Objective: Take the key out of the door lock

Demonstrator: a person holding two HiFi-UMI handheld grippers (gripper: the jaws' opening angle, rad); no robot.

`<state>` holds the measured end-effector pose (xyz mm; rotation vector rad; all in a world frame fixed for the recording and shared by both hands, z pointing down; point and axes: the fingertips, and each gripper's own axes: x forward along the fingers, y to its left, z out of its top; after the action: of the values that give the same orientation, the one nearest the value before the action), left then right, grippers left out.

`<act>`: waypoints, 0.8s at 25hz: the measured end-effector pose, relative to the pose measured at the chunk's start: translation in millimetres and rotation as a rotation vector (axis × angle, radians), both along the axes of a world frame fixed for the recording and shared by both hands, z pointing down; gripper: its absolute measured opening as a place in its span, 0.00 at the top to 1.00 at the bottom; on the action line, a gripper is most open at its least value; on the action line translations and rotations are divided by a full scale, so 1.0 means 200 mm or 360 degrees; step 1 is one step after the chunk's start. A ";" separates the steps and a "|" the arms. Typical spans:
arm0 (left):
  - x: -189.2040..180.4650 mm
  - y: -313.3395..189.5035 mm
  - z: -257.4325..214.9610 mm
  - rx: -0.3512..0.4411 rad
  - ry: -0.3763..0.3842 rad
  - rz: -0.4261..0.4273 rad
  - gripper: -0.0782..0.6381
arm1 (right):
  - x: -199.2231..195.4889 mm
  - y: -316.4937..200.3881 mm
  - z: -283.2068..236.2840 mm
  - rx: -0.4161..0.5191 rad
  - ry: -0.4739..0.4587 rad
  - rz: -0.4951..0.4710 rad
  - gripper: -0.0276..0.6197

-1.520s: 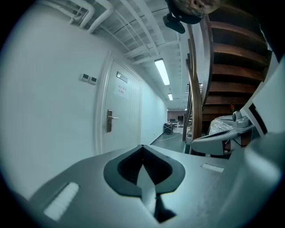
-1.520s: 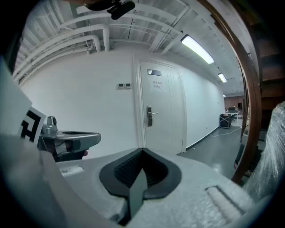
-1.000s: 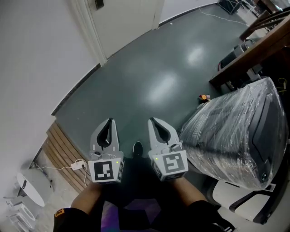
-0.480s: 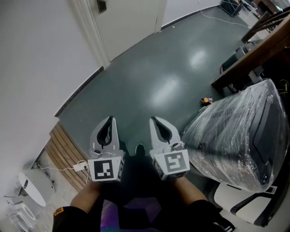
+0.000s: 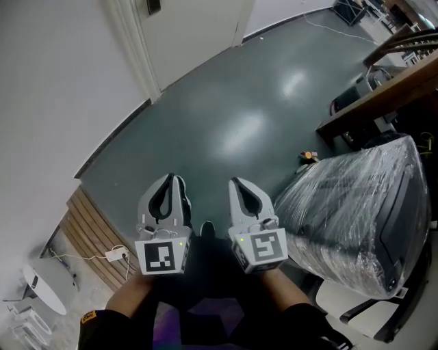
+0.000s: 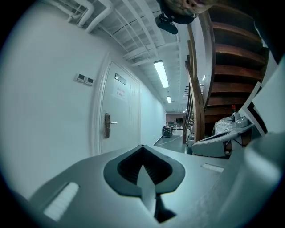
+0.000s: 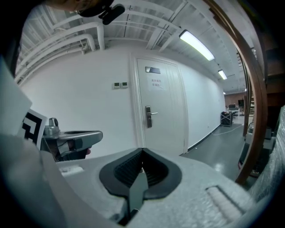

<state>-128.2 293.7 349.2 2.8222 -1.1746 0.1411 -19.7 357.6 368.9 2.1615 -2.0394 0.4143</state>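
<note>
The white door (image 5: 195, 31) stands far ahead across the dark green floor, with its dark lock plate (image 5: 152, 5) at the top edge of the head view. The lock plate and lever handle (image 7: 149, 116) show small in the right gripper view, and again as the handle (image 6: 107, 125) in the left gripper view. A key is too small to make out. My left gripper (image 5: 171, 180) and right gripper (image 5: 235, 182) hang side by side in front of the person's body, both shut and empty. The jaw tips meet in each gripper view (image 6: 142, 146) (image 7: 142, 150).
A large plastic-wrapped object (image 5: 363, 205) stands close on the right. Behind it is a dark wooden stair stringer (image 5: 383, 82). Wooden slats (image 5: 89, 229) and a white power strip (image 5: 113, 255) lie at the left by the wall. A small object (image 5: 309, 156) lies on the floor.
The head view has shifted slightly. Both grippers stay shut and side by side, and the left one has edged a little to the right.
</note>
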 end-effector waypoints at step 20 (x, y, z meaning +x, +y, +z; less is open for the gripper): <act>0.13 -1.25 -0.05 -0.0022 0.0099 0.0033 0.87 | 0.08 -1.26 -0.12 -0.0002 0.0127 -0.0008 0.97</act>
<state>-102.8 44.7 338.5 2.8059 -1.1271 0.0619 -3.5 105.6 344.6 2.1357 -2.0018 0.3232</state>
